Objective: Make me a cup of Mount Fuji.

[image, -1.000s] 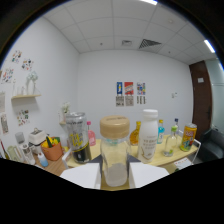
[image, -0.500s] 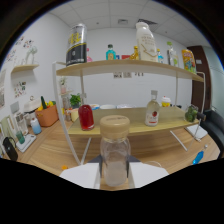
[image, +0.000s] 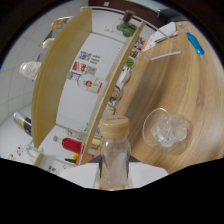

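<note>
Gripper view shows the fingers [image: 114, 175] squeezing a bottle [image: 114, 155], tipped sideways. The glass of ice [image: 167, 131] sits just beside the bottle on the bench [image: 200, 90], likely ready for pouring.

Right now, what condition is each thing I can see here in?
Clear plastic bottle with tan cap: capped, held between the claw's fingers, nearly empty.
Claw: shut on the bottle.
Clear glass cup: on the wooden table, filled with ice.
Red can: standing on the wooden shelf.

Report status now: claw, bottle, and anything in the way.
Claw shut on capped bottle, view rolled sideways. Glass of ice on table beside bottle. Shelf beyond; nothing between.
</note>
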Demonstrator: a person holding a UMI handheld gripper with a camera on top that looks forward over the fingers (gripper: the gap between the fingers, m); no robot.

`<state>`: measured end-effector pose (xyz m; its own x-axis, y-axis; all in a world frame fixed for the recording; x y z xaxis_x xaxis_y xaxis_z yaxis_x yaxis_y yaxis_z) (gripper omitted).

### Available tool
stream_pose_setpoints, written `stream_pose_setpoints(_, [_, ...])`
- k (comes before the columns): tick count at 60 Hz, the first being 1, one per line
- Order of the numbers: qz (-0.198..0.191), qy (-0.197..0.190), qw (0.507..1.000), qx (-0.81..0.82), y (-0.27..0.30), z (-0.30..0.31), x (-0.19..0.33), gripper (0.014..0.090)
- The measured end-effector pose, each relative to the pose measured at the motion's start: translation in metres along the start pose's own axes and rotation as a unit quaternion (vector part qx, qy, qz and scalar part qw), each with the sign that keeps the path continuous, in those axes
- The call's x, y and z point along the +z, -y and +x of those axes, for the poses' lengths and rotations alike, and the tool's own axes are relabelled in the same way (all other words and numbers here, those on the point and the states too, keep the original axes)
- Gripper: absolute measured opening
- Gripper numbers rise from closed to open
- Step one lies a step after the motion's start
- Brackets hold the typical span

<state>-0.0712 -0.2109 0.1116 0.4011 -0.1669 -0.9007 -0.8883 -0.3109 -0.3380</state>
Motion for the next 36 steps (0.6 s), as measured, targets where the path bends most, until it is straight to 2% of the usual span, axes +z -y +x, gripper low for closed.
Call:
stream_pose_setpoints(21, [-0.008, 0.078, 0.953, 0.294, 0.005, -0.014, 0.003, 0.0368])
stream_pose_setpoints(36, [-0.004, 0.088, 0.942, 0.325, 0.009, -0.016, 0.000, 0.0370])
